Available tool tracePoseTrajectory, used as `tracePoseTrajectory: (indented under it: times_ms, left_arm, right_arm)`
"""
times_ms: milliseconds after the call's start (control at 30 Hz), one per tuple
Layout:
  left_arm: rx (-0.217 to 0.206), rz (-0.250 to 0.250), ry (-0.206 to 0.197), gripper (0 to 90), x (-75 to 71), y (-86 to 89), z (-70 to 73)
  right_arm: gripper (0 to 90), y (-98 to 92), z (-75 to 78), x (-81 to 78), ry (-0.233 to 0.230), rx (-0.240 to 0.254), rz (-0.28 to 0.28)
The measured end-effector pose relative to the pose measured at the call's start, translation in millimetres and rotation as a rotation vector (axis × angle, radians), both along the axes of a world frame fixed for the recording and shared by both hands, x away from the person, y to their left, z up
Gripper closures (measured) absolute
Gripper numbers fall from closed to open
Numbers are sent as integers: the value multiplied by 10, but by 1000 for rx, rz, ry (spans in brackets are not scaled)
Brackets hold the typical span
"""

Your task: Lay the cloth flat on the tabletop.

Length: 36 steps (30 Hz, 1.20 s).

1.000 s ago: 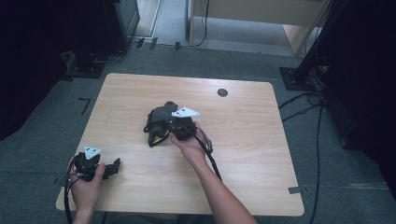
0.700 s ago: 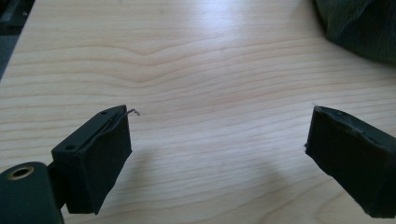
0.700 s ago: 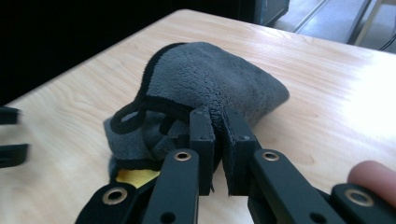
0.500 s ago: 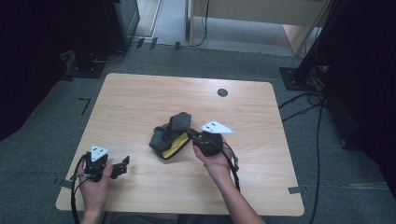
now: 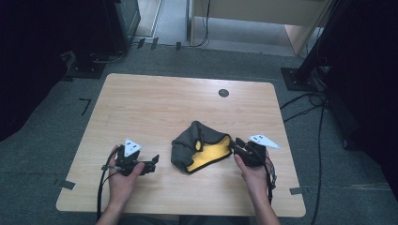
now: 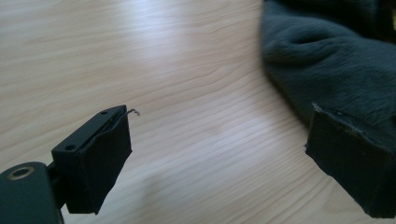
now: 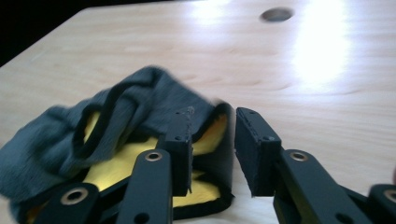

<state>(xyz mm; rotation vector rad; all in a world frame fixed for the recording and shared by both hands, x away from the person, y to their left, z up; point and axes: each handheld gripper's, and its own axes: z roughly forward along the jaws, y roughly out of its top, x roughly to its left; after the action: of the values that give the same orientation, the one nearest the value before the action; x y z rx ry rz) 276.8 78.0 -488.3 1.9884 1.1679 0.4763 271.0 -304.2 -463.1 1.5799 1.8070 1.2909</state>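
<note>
Now the right tool [image 7: 212, 154], jaws just opening, is straddling the cloth's [image 5: 199, 147] edge; the left tool [image 6: 219, 158] is gaping wide, empty.

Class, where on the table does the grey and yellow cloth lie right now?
In the high view the grey and yellow cloth lies crumpled near the table's front edge, between the left gripper and the right gripper.

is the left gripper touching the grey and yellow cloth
Apart. The high view shows bare table between the left gripper and the cloth; its jaws stand open over wood.
</note>
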Motion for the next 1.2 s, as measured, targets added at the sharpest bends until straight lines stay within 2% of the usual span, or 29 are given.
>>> tracePoseTrajectory:
  times_ms: [33,67,133,167,233,267,300,333,433,467,500,533,600,667,733,767,833,900,967,1000,1067,1100,1133,1200]
  left_arm:
    - [0,0,0,65,0,0,0]
    - [-8,-37,-4,65,22,-153,-29]
    - [-2,-57,1,65,33,-222,-51]
    - [1,-81,16,66,48,-334,-100]
    - [0,-97,25,66,50,-390,-130]
    - [-1,-128,33,66,42,-462,-168]
    - [-1,-128,33,67,42,-462,-168]
    - [3,-153,29,98,25,-528,-200]
    - [15,-187,9,251,4,-587,-232]
    - [15,-187,9,323,4,-587,-232]
    - [5,-192,13,374,11,-599,-238]
    - [1,-190,14,410,14,-597,-237]
    - [2,-185,21,548,23,-587,-237]
    - [-8,-184,29,688,28,-577,-235]
    - [4,-177,29,774,39,-553,-232]
    - [-2,-164,45,794,66,-494,-229]
    - [-6,-154,57,807,91,-437,-227]
    - [-8,-147,60,813,100,-406,-224]
    - [-2,-143,60,822,113,-341,-226]
    - [-2,-146,62,822,117,-314,-227]
    - [-4,-156,68,826,110,-265,-224]
    - [-5,-167,68,826,101,-239,-222]
    - [-7,-179,67,826,86,-215,-225]
    - [5,-217,41,787,17,-163,-248]
  right_arm:
    - [652,0,0,0,0,0,0]
    - [600,5,13,7,-16,13,14]
    - [568,37,8,21,-15,5,27]
    - [499,115,-25,73,-14,-49,40]
    - [475,141,-47,99,-11,-67,38]
    - [464,181,-131,186,24,-86,24]
    - [468,190,-174,223,41,-91,24]
    - [477,201,-221,259,58,-107,23]
    - [533,228,-353,358,115,-147,36]
    - [533,228,-353,358,115,-147,36]
    - [562,244,-415,398,133,-184,42]
    - [567,251,-446,415,142,-203,47]
    - [609,265,-519,436,165,-230,50]
    - [669,281,-531,416,145,-265,49]
    - [771,282,-525,392,141,-280,60]
    - [826,280,-527,371,141,-281,55]
    - [875,271,-535,314,139,-266,41]
    - [881,272,-528,253,155,-242,41]
    - [883,297,-512,139,172,-243,65]
    - [883,297,-512,139,172,-243,65]
    - [884,343,-502,14,174,-264,88]
    - [885,380,-484,-98,188,-279,105]
    - [885,380,-484,-98,188,-279,105]
    - [881,393,-469,-271,211,-261,127]
